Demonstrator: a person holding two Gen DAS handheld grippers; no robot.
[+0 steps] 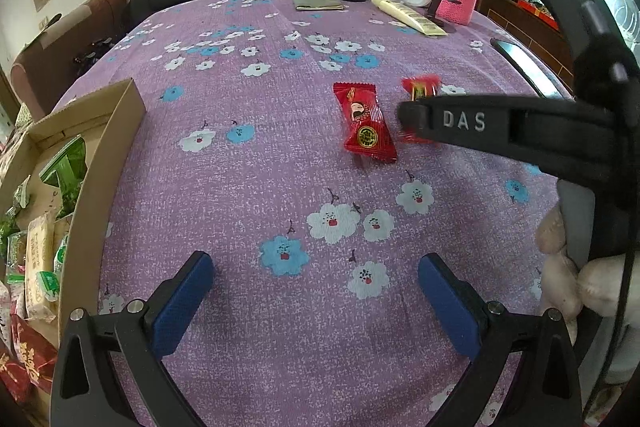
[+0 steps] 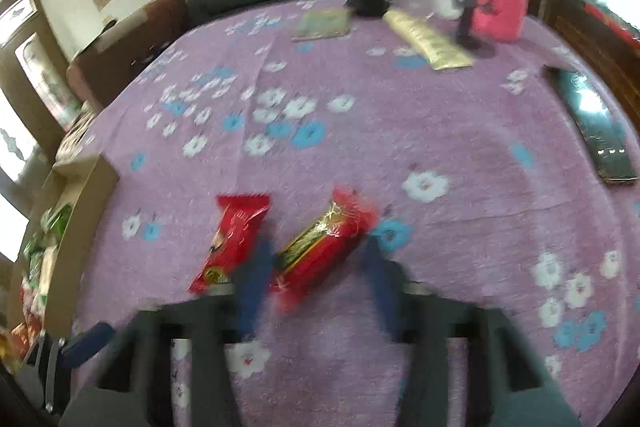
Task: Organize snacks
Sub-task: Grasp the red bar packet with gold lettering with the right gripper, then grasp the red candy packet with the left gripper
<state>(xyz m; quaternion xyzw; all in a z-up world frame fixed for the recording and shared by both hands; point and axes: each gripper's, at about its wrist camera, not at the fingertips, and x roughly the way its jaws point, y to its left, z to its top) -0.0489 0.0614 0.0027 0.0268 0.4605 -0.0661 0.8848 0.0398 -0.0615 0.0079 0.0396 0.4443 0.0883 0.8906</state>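
Your left gripper (image 1: 316,291) hovers with its blue pads spread wide and empty over the purple floral tablecloth (image 1: 256,163). Your right gripper (image 2: 316,279) straddles the red-and-gold candy (image 2: 320,247), jaws open around it; whether they touch is blurred. A second red candy (image 1: 365,123) lies just beside, the cardboard snack box (image 1: 96,163) far left

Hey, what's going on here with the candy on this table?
A person with a claw in each hand is sorting snacks on a purple flowered tablecloth. The right claw straddles a red and gold wrapped candy, fingers open around it, not visibly clamped; that view is blurred. A second red candy packet lies beside it, untouched. The left claw hovers open and empty. A cardboard box at the left edge already holds snacks.
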